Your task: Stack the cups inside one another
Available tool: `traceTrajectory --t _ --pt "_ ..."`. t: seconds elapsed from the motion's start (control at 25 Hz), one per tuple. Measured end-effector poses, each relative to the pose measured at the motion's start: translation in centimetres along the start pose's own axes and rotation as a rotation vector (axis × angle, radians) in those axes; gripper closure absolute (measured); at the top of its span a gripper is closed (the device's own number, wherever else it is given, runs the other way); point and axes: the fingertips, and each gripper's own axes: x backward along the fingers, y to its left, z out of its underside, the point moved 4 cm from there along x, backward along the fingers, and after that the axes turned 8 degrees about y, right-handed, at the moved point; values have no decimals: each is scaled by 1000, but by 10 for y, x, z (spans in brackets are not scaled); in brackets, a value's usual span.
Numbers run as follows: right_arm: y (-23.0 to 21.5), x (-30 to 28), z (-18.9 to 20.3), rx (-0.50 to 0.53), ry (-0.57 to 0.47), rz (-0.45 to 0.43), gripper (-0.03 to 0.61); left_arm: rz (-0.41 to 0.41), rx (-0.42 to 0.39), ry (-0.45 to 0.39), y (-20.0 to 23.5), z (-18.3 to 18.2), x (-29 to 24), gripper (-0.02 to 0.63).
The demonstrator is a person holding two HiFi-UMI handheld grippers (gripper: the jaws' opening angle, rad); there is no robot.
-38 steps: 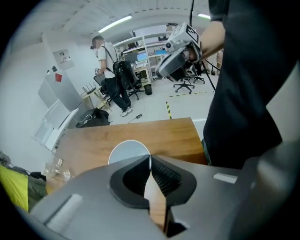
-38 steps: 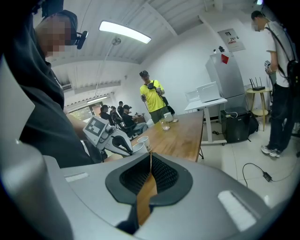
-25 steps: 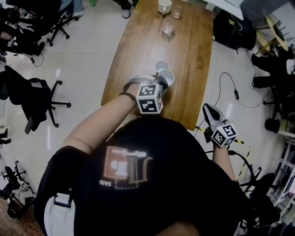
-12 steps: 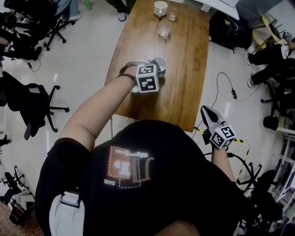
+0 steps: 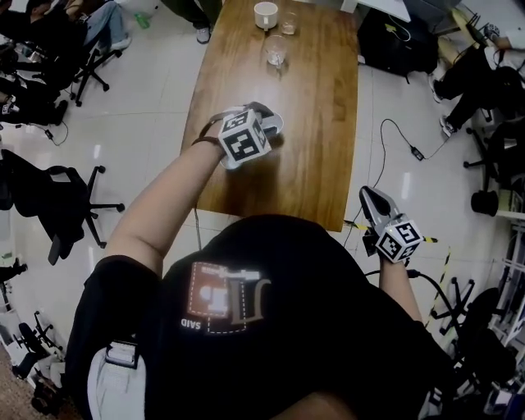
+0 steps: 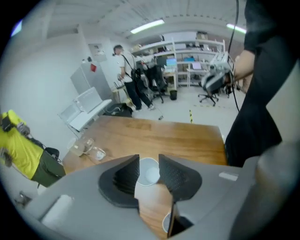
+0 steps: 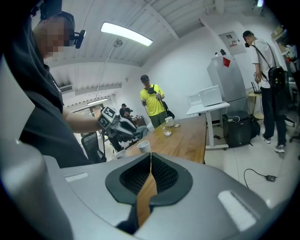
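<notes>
- Jaws of left gripper (image 5: 264,125) have just been opening and now stand wide apart, over the near half of wooden table (image 5: 328,148).
- White cup (image 6: 149,172) stands upright on the table between the jaw tips; pads are not pressing it.
- Second cup (image 6: 166,224) is just beside it, mostly hidden under the gripper, not nested.
- Right gripper (image 5: 371,197) is off the table's near right corner, jaws together with only a thin slit, holding nothing.
- Mug (image 5: 266,14) and glass (image 5: 276,51) sit at the far end, well apart from the cups.

1. A mug (image 5: 265,14) and a glass (image 5: 288,25) stood at the counter's (image 5: 320,123) far edge, with a second glass (image 5: 275,52) just nearer.
2. A first cup (image 7: 144,146) and a second cup (image 7: 120,153) stood apart near the left edge, midway along.
</notes>
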Motion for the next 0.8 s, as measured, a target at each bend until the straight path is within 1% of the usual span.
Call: traceTrajectory --t 0.12,0.2,0.28,0.36,0.44,0.52,0.6,0.68,0.8 --pt "0 -9 -18 32 -29 -19 557 -51 209 -259 10 5 68 502" --pt "0 -17 -32 54 -51 -32 557 -76 368 -423 12 27 108 503" --pt "3 -25 -46 78 -64 -49 557 -113 513 -539 8 61 135 508" --pt "10 -35 -58 104 -70 -68 557 -154 663 -619 -2 101 149 547" --pt "19 -45 -66 127 -66 -94 557 -184 803 -676 -16 137 154 586" --pt "30 -54 -70 140 -54 -131 557 -195 897 -701 -34 162 150 607" --pt "39 -62 -69 144 -41 -159 557 -173 973 -727 -51 175 142 611" --pt "45 -69 -65 148 -24 -175 557 -141 1014 -741 -65 179 133 611" --pt "54 -75 -62 156 0 -198 558 -111 995 -734 -74 174 126 611"
